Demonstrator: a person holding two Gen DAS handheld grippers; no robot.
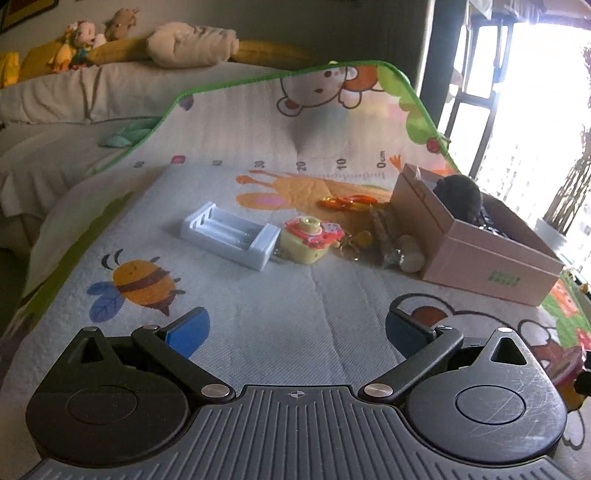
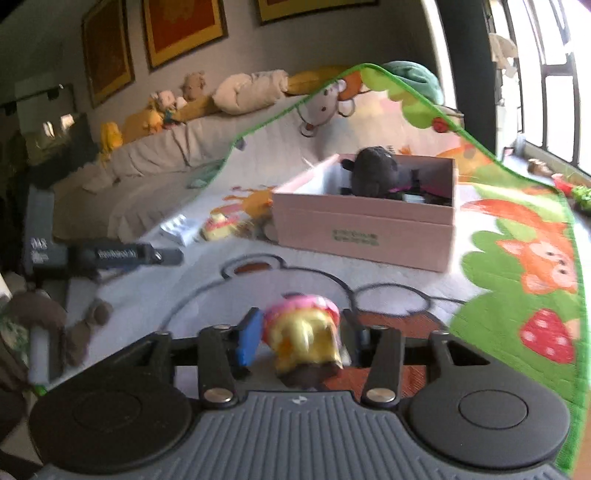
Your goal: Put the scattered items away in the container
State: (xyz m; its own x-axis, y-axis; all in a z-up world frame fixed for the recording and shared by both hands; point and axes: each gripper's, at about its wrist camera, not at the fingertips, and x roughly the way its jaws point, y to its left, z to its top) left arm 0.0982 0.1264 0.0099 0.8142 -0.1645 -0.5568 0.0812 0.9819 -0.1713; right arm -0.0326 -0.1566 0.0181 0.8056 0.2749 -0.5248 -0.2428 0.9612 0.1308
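Observation:
An open pink cardboard box (image 1: pixel 476 254) (image 2: pixel 364 229) stands on the play mat with a black plush toy (image 2: pixel 373 173) inside. Left of the box lie a white battery charger (image 1: pixel 229 236), a yellow and pink toy camera (image 1: pixel 306 240), orange plastic rings (image 1: pixel 347 202) and a keychain with pale balls (image 1: pixel 406 254). My left gripper (image 1: pixel 295 328) is open over bare mat, short of these items. My right gripper (image 2: pixel 301 332) is shut on a small pink and yellow toy (image 2: pixel 303 339), in front of the box and well short of it.
The cartoon play mat (image 1: pixel 258 302) lies over a bed and rises at the back. Pillows and stuffed animals (image 1: pixel 110 33) line the far wall. A window (image 1: pixel 535 110) is at the right. A dark device (image 2: pixel 122 254) and brown fabric sit at the mat's left edge.

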